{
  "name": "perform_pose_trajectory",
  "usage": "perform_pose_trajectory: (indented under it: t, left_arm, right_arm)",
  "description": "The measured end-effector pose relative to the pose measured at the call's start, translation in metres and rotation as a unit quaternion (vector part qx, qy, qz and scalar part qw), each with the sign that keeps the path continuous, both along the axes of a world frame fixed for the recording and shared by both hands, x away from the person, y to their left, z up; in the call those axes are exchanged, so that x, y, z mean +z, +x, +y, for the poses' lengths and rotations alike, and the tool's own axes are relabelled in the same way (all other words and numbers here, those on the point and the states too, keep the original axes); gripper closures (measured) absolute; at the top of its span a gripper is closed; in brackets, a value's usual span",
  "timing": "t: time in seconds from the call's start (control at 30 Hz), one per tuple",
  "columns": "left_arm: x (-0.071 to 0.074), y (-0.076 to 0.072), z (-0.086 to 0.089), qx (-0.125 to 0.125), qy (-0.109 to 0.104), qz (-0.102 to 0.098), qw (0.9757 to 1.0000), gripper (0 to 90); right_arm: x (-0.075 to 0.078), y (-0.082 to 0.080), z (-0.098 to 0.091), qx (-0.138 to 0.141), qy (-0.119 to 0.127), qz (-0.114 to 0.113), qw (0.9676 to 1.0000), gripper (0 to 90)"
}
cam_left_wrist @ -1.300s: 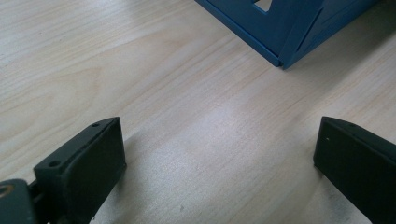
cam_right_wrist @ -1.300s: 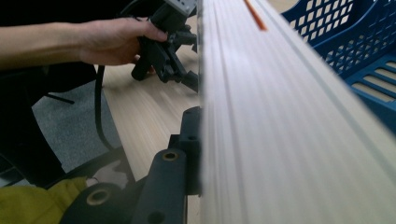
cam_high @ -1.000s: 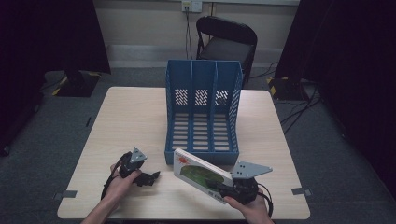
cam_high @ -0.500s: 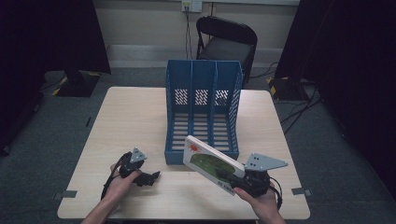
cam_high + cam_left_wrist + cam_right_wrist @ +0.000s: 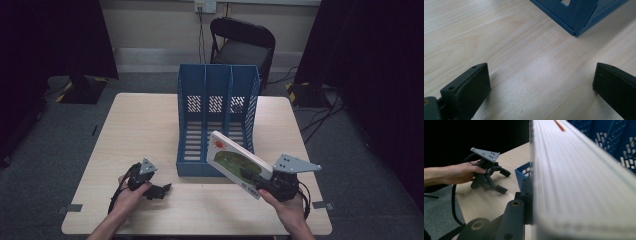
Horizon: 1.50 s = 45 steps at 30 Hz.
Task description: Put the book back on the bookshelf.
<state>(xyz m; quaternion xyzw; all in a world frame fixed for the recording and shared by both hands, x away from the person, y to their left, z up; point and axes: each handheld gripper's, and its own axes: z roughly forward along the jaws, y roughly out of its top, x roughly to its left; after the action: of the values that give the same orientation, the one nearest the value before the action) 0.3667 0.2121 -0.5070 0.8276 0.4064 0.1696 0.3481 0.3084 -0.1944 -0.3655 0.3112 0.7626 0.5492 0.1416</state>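
A book (image 5: 234,159) with a white cover and a green picture hangs tilted above the table, just in front of the blue three-slot file rack (image 5: 217,117). My right gripper (image 5: 257,182) is shut on the book's near right end. In the right gripper view the book's page edge (image 5: 584,182) runs away from me, one black finger (image 5: 526,192) presses its side, and the rack (image 5: 616,140) stands behind. My left gripper (image 5: 163,189) rests open on the table left of the rack. Nothing lies between its wide jaws (image 5: 541,82), and the rack's corner (image 5: 579,17) is ahead.
The light wooden table (image 5: 140,125) has bare room left of the rack and along the front edge. A black chair (image 5: 242,45) stands behind the table. The left hand and its gripper (image 5: 490,176) also show far off in the right gripper view.
My right gripper has lifted the book and carried it to the right, closer to the rack's front right corner. The left gripper has stayed where it was.
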Motion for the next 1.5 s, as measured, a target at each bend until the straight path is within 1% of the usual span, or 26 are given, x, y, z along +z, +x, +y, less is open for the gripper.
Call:
perform_pose_trajectory:
  t: [0.13, 0.17, 0.2, 0.27, 0.4, 0.47, 0.6, 0.63, 0.67, 0.8, 0.87, 0.9, 0.93, 0.97, 1.0, 1.07, 1.1, 1.13, 1.17, 1.2, 1.23, 1.27, 1.3, 1.37, 1.4, 1.5]
  left_arm:
    - [0.0, 0.0, 0.0, 0.0, 0.0, 0.0, 1.0, 0.6]
    - [0.0, 0.0, 0.0, -0.001, 0.001, 0.0, 1.0, 0.4]
    - [0.0, 0.0, 0.0, -0.001, 0.001, 0.0, 1.0, 0.2]
    - [0.0, 0.0, 0.0, -0.001, 0.0, 0.0, 1.0, 0.2]
    - [0.0, 0.0, 0.0, -0.001, 0.001, 0.0, 1.0, 0.2]
    - [0.0, 0.0, 0.0, -0.001, 0.0, 0.0, 1.0, 0.2]
    - [0.0, 0.0, 0.0, -0.001, 0.0, 0.0, 1.0, 0.2]
    - [0.0, 0.0, 0.0, -0.001, 0.0, 0.0, 1.0, 0.2]
    - [0.0, 0.0, 0.0, -0.001, 0.0, 0.001, 1.0, 0.2]
    - [0.0, 0.0, 0.0, -0.001, 0.0, 0.0, 1.0, 0.2]
    - [0.0, 0.0, 0.0, -0.001, 0.0, 0.001, 1.0, 0.2]
    - [0.0, 0.0, 0.0, -0.001, 0.0, 0.001, 1.0, 0.2]
    - [0.0, 0.0, 0.0, -0.001, 0.0, 0.001, 1.0, 0.2]
    - [0.0, 0.0, 0.0, -0.001, 0.0, 0.001, 1.0, 0.2]
    - [0.0, 0.0, 0.0, -0.001, 0.0, 0.001, 1.0, 0.2]
    - [0.0, 0.0, 0.0, -0.001, 0.0, 0.001, 1.0, 0.2]
    - [0.0, 0.0, 0.0, 0.0, -0.001, 0.001, 1.0, 0.2]
    - [0.0, 0.0, 0.0, 0.0, -0.001, 0.001, 1.0, 0.2]
    - [0.0, 0.0, 0.0, -0.001, 0.0, 0.001, 1.0, 0.2]
    - [0.0, 0.0, 0.0, -0.001, -0.001, 0.0, 1.0, 0.2]
    - [0.0, 0.0, 0.0, -0.001, 0.0, 0.0, 1.0, 0.2]
    - [0.0, 0.0, 0.0, -0.001, 0.0, 0.0, 1.0, 0.2]
    - [0.0, 0.0, 0.0, -0.001, 0.0, 0.001, 1.0, 0.2]
    - [0.0, 0.0, 0.0, -0.001, -0.001, 0.001, 1.0, 0.2]
    - [0.0, 0.0, 0.0, -0.002, -0.001, 0.002, 1.0, 0.0]
    - [0.0, 0.0, 0.0, -0.003, -0.001, 0.002, 1.0, 0.0]
  right_arm:
    - [0.003, 0.003, -0.007, -0.022, 0.0, 0.001, 0.9998, 76.4]
    - [0.006, 0.003, -0.01, -0.036, -0.002, 0.002, 0.9993, 76.4]
    - [0.007, 0.003, -0.012, -0.043, -0.004, 0.0, 0.999, 76.5]
    - [0.008, 0.004, -0.014, -0.048, -0.002, 0.0, 0.9988, 76.5]
    - [0.011, 0.006, -0.022, -0.073, 0.001, 0.001, 0.9973, 76.5]
    - [0.012, 0.006, -0.024, -0.077, 0.001, 0.0, 0.997, 76.4]
    - [0.015, 0.006, -0.025, -0.087, 0.008, -0.007, 0.9961, 76.4]
    - [0.016, 0.006, -0.025, -0.1, 0.004, -0.012, 0.9949, 76.5]
    - [0.016, 0.006, -0.025, -0.1, 0.004, -0.012, 0.9949, 76.5]
    - [0.018, 0.012, -0.026, -0.127, -0.001, -0.01, 0.9918, 76.4]
    - [0.017, 0.014, -0.026, -0.132, -0.002, -0.013, 0.9911, 76.4]
    - [0.016, 0.018, -0.025, -0.144, -0.003, -0.011, 0.9894, 76.4]
    - [0.016, 0.018, -0.025, -0.144, -0.003, -0.011, 0.9894, 76.4]
    - [0.015, 0.022, -0.023, -0.155, -0.004, -0.009, 0.9878, 76.4]
    - [0.015, 0.022, -0.023, -0.155, -0.004, -0.009, 0.9878, 76.4]
    - [0.014, 0.027, -0.019, -0.171, -0.013, -0.011, 0.9852, 76.5]
    - [0.013, 0.029, -0.017, -0.175, -0.016, -0.011, 0.9845, 76.4]
    - [0.013, 0.032, -0.016, -0.179, -0.015, -0.009, 0.9837, 76.4]
    - [0.012, 0.037, -0.013, -0.19, -0.017, -0.009, 0.9816, 76.4]
    - [0.012, 0.037, -0.013, -0.19, -0.017, -0.009, 0.9816, 76.4]
    - [0.011, 0.043, -0.009, -0.202, -0.015, -0.008, 0.9793, 76.4]
    - [0.011, 0.043, -0.009, -0.202, -0.015, -0.008, 0.9793, 76.4]
    - [0.01, 0.05, -0.006, -0.212, -0.012, -0.004, 0.9772, 76.5]
    - [0.009, 0.052, -0.004, -0.215, -0.012, -0.005, 0.9765, 76.4]
    - [0.006, 0.059, 0.0, -0.227, -0.011, -0.001, 0.9738, 76.5]
    - [0.005, 0.064, 0.003, -0.234, -0.012, 0.0, 0.9723, 76.5]
